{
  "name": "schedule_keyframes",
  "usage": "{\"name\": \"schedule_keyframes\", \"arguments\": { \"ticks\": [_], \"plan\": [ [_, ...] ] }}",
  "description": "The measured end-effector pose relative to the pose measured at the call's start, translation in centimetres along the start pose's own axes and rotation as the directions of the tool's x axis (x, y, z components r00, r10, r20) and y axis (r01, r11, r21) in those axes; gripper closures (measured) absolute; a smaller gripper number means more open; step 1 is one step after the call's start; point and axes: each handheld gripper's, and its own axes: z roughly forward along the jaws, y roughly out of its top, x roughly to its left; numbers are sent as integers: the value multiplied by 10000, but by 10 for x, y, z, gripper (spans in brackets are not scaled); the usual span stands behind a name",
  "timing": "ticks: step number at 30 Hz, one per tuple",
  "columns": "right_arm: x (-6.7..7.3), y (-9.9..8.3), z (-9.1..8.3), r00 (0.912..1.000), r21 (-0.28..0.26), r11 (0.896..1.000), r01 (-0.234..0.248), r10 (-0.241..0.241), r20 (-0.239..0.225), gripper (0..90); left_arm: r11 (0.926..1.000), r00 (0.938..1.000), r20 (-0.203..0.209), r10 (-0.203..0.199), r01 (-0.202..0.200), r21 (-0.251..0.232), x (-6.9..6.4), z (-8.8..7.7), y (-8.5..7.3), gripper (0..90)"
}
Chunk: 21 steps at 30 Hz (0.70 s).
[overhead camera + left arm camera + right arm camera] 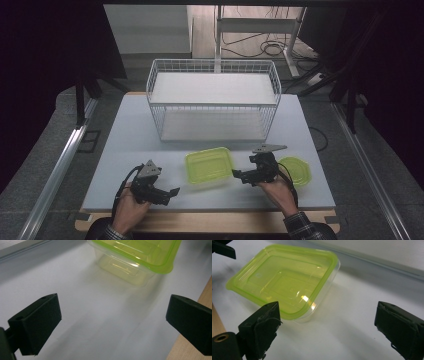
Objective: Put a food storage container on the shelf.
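- High view: the rectangular container (209, 165) with its green lid on sits on the white table top (125, 150), near-middle, just in front of the white wire basket (212, 102) that stands at the far middle.
- The left gripper (167, 195) is in the person's left hand (131, 209) at the near left, jaws pointing right toward the container but clearly apart from it, with bare table between.
- The right gripper (240, 176) is in the right hand (277, 192) just right of the container, jaws pointing left at its right end. Looks super close, but I can't tell from up here if it's touching.
- There's also a round green lid (295, 171) lying flat on the table to the right, partly behind the right gripper.
- Left gripper view: left gripper (113, 323) has its jaws spread wide, nothing between them, just table. The container (136, 258) sits farther ahead, past the jaw tips, lid on a clear base.
- Right gripper view: right gripper (327, 331) is wide open too, nothing clamped. The container (284, 280) lies ahead and to the left, its near corner just by the left jaw. Only table in the gap between the jaws.
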Motion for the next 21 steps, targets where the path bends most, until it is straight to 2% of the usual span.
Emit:
{"name": "schedule_keyframes", "arguments": {
  "ticks": [5, 9, 10, 14, 21],
  "plan": [
    [-1, 4, 6, 9997, 147, 9998, -126, 129, -183, 26, 10000, 10000, 5, 63, -63, 44, 0, 2, -1, 0],
    [-5, 10, 10, 9964, 218, 9972, -713, 722, -439, 38, 10000, 10000, 3, -48, 48, -8, 0, 2, 0, 0],
    [-6, 12, 12, 9937, 158, 9950, -986, 993, -510, 82, 10000, 10000, -4, -49, 49, 11, 1, 2, 0, 0],
    [-11, 19, 17, 9836, 202, 9871, -1591, 1602, -823, 209, 9999, 9999, 51, -121, 121, 44, 1, 2, 0, 3],
    [-15, 29, 32, 9715, 691, 9785, -1943, 2017, -1246, 407, 9998, 10000, 44, -27, 26, 181, 0, 3, 0, 9]
  ]
}}
